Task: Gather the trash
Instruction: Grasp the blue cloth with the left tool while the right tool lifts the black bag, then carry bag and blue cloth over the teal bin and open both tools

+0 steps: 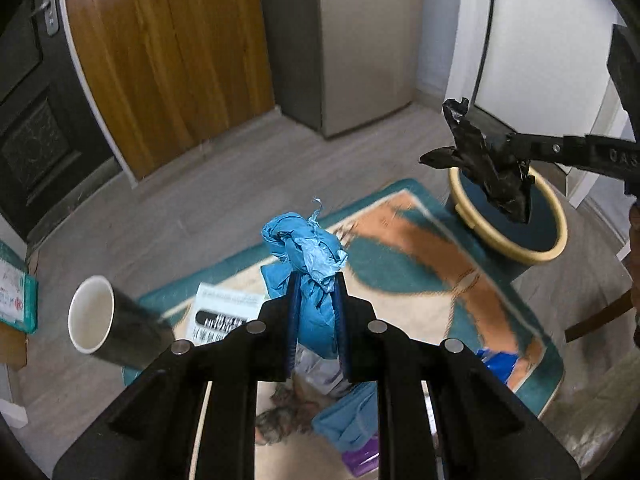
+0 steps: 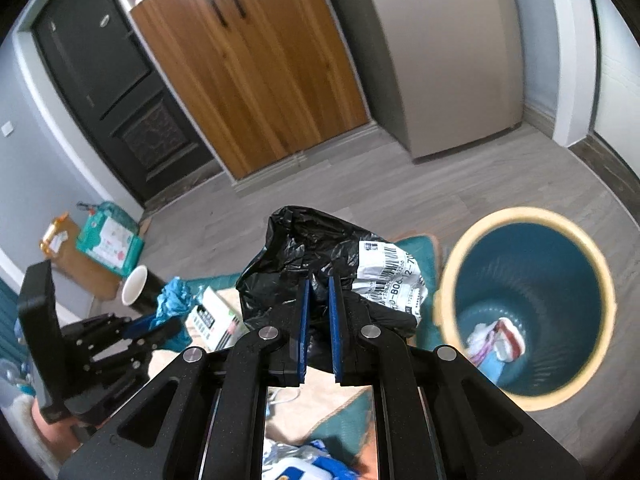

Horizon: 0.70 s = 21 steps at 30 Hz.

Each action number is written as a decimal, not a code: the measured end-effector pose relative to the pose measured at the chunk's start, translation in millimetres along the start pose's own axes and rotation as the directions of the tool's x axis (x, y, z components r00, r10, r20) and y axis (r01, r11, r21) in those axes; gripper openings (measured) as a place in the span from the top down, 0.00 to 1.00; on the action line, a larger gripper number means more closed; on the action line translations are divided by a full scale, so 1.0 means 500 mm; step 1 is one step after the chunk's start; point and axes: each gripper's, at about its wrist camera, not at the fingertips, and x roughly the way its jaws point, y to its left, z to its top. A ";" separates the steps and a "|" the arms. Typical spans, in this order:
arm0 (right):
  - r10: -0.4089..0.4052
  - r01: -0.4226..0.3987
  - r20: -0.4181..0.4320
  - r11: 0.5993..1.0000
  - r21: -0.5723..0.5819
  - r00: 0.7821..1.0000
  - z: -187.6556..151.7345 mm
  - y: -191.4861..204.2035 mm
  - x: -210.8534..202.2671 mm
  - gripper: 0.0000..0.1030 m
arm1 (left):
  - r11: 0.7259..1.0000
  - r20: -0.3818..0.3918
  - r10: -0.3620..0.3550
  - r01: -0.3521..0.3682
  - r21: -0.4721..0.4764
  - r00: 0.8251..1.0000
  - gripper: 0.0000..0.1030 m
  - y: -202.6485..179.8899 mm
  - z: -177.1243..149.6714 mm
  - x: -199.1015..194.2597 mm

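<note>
My left gripper [image 1: 316, 276] is shut on a crumpled blue wrapper [image 1: 306, 248], held up above the rug. In the right wrist view that left gripper [image 2: 160, 326] shows at the left with the same blue wrapper [image 2: 174, 298]. My right gripper [image 2: 319, 278] is shut on a black plastic bag [image 2: 296, 256] bearing a white barcode label [image 2: 388, 280]. From the left wrist view the right gripper [image 1: 494, 160] hangs the black bag [image 1: 492, 168] over the rim of the blue bin [image 1: 548, 220]. The blue bin [image 2: 532, 272] with a cream rim stands to the right, some trash at its bottom.
A black paper cup [image 1: 108, 320] lies on its side at the rug's left edge. A printed white box [image 1: 224, 312], bits of blue and purple packaging [image 1: 352, 420] and a blue scrap [image 1: 500, 360] lie on the teal and orange rug [image 1: 420, 256]. A green packet on cardboard [image 2: 108, 240], a wooden cabinet [image 2: 248, 64].
</note>
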 end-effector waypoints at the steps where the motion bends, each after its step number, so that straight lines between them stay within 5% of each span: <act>1: -0.014 0.014 0.011 1.000 -0.002 1.000 0.007 -0.007 -0.010 0.90 | 1.000 0.017 -0.008 0.008 0.005 1.000 0.85 -0.008 0.005 -0.004; 12: -0.126 0.127 0.125 0.992 -0.006 0.984 0.063 -0.125 -0.163 0.90 | 0.997 0.132 -0.039 0.031 0.067 0.990 0.85 -0.090 0.052 -0.028; 21: -0.163 0.156 0.092 0.985 0.080 0.982 0.051 -0.244 -0.158 0.90 | 0.987 0.225 -0.148 0.130 0.093 0.963 0.85 -0.219 0.130 -0.010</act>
